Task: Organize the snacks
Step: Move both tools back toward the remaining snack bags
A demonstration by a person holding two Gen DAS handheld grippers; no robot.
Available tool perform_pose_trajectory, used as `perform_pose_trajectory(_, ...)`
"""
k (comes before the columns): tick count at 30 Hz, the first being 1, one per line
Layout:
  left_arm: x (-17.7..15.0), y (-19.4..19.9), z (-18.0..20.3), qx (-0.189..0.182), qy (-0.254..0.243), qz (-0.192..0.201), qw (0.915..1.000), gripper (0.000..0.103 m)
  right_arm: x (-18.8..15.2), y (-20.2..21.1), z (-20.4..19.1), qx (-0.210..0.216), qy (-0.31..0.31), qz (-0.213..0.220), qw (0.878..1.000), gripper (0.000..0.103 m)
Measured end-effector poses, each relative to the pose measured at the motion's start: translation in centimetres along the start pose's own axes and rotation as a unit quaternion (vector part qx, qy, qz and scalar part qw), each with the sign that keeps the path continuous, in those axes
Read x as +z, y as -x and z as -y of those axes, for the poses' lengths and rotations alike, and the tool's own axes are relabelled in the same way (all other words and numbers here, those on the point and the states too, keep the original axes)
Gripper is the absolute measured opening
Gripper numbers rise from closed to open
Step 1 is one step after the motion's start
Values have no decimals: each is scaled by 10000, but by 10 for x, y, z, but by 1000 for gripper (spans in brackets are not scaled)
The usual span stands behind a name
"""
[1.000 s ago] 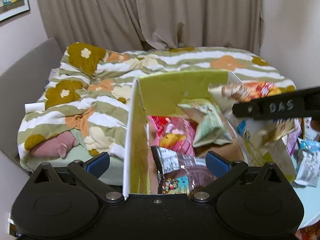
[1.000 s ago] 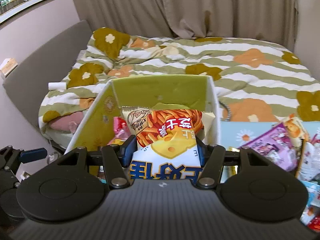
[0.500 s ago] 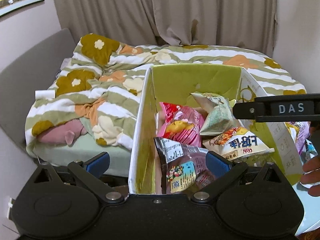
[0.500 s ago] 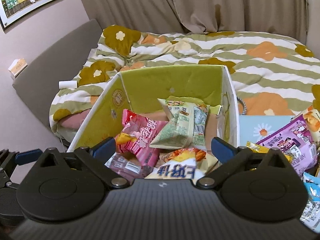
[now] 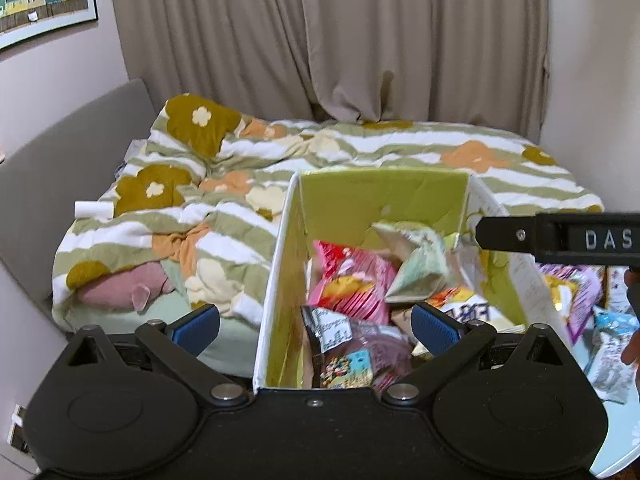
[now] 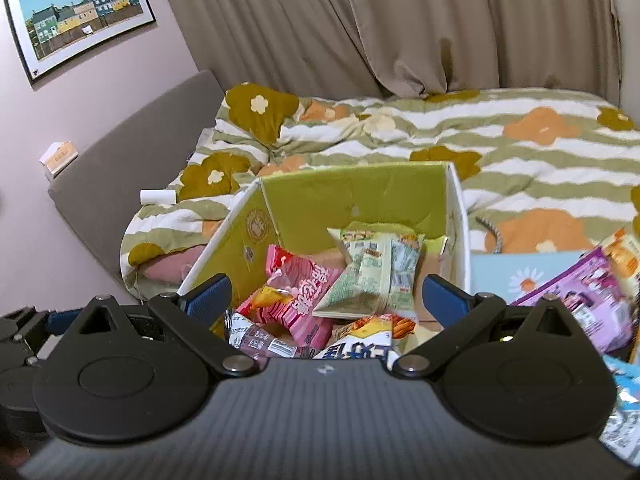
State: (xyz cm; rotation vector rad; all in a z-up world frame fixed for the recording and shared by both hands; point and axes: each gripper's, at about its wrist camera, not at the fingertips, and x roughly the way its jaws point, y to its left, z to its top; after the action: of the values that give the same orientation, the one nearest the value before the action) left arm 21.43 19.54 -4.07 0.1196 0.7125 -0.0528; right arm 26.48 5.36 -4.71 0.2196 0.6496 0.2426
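A green cardboard box (image 5: 380,204) (image 6: 352,196) stands open in front of both grippers and holds several snack bags: a pink bag (image 6: 296,296) (image 5: 352,280), a pale green bag (image 6: 372,276) (image 5: 416,264), a dark bag (image 5: 352,352) and the orange-and-white chip bag (image 6: 372,340) (image 5: 468,308). My left gripper (image 5: 316,328) is open and empty above the box's near left wall. My right gripper (image 6: 326,300) is open and empty above the box; its black body shows in the left wrist view (image 5: 560,238).
More snack bags lie right of the box on a light blue table (image 6: 516,272), among them a purple bag (image 6: 584,300) (image 5: 568,292). A bed with a flowered quilt (image 6: 440,136) lies behind. A grey headboard (image 6: 132,152) and curtains (image 5: 340,40) close the back.
My right gripper opened and let go of the orange-and-white chip bag, which now lies in the box. Both grippers have drawn back and up a little.
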Motion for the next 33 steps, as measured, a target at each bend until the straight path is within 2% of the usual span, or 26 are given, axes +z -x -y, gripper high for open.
perform_pose_trajectory(7, 6, 20, 13, -384, -154, 257, 9988, 103, 1, 40, 0, -325, 154, 201, 9992, 103)
perform_pose_trajectory(16, 8, 42, 57, -1013, -517, 556, 9920, 103, -16, 110, 31, -1095, -289, 566, 9920, 103)
perform_pose_trajectory(23, 9, 48, 116, -1327, -767, 622, 9862, 103, -35, 164, 83, -1997, -587, 809, 9747, 103)
perform_pose_trajectory(25, 11, 48, 139, -1416, -772, 584, 9852, 103, -40, 175, 103, -2144, -735, 794, 9707, 103)
perform_pose_trajectory(31, 6, 41, 208, -1713, -937, 316, 9802, 103, -61, 200, 174, -2454, -1283, 415, 9600, 103)
perform_pose_trajectory(33, 2, 32, 231, -1808, -950, 121, 9789, 103, -72, 204, 198, -2425, -1536, 242, 9576, 103)
